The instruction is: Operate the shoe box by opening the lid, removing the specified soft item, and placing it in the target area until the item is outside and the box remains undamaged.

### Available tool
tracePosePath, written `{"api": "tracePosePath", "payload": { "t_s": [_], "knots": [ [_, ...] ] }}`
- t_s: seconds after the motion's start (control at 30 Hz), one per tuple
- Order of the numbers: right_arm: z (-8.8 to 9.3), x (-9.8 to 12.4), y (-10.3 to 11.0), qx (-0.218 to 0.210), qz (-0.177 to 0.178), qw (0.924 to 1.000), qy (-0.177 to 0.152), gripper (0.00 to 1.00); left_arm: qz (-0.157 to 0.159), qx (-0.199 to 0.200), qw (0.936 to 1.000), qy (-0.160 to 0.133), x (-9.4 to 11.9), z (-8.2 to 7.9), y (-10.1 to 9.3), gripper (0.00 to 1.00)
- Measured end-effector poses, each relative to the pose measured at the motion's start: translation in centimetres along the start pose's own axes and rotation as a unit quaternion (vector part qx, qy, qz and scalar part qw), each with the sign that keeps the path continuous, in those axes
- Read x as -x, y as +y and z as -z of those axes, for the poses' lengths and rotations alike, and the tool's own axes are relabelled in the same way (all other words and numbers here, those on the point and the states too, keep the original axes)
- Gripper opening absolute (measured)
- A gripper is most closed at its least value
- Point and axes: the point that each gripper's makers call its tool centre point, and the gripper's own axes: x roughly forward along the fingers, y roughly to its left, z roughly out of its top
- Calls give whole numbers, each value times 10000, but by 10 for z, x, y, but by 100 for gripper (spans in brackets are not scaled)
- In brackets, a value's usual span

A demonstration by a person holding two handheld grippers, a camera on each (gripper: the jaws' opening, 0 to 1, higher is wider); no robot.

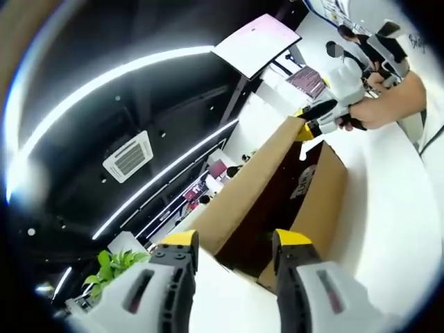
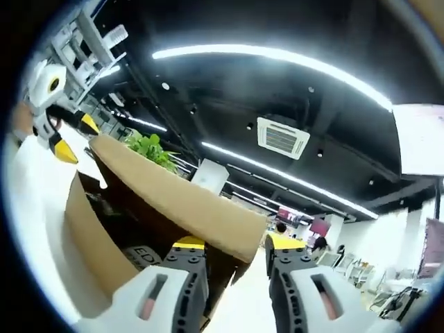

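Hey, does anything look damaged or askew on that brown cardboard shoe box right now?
Nothing looks damaged. The brown cardboard shoe box sits on the white table with its lid lifted and tilted between the left gripper and right gripper.

One cardboard shoe box (image 1: 277, 201) sits on the white tabletop (image 1: 388, 229), with one raised lid (image 2: 173, 201). Two claws: the left claw (image 1: 232, 243) and the right claw (image 2: 232, 246). One potted plant (image 1: 114, 267), one ceiling vent (image 2: 281, 137).

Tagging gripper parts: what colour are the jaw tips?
Yellow tips on the left gripper and right gripper; clearest in the left gripper view.
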Motion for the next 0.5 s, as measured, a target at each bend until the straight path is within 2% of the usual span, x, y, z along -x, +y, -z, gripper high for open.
{"api": "tracePosePath", "payload": {
  "t_s": [0.17, 0.23, 0.27, 0.3, 0.5],
  "knots": [
    [4, -4, -3, -124, -3, 9999, 30, 25, 154, -51, 9998, -79, 1, -4, -7, 42],
    [4, -6, -6, 76, 46, 10000, 34, 23, 259, -144, 9995, -76, 0, -3, -10, 39],
    [4, -7, -6, 171, 46, 9998, 42, 22, 167, -314, 9994, -58, -1, -2, -6, 38],
    [4, -8, -7, 139, 54, 9999, 25, 22, 220, -328, 9992, -56, -1, -3, -7, 38],
    [1, -16, -14, 55, 46, 10000, 63, 20, 387, -99, 9992, -89, 0, -7, -5, 39]
  ]
}}
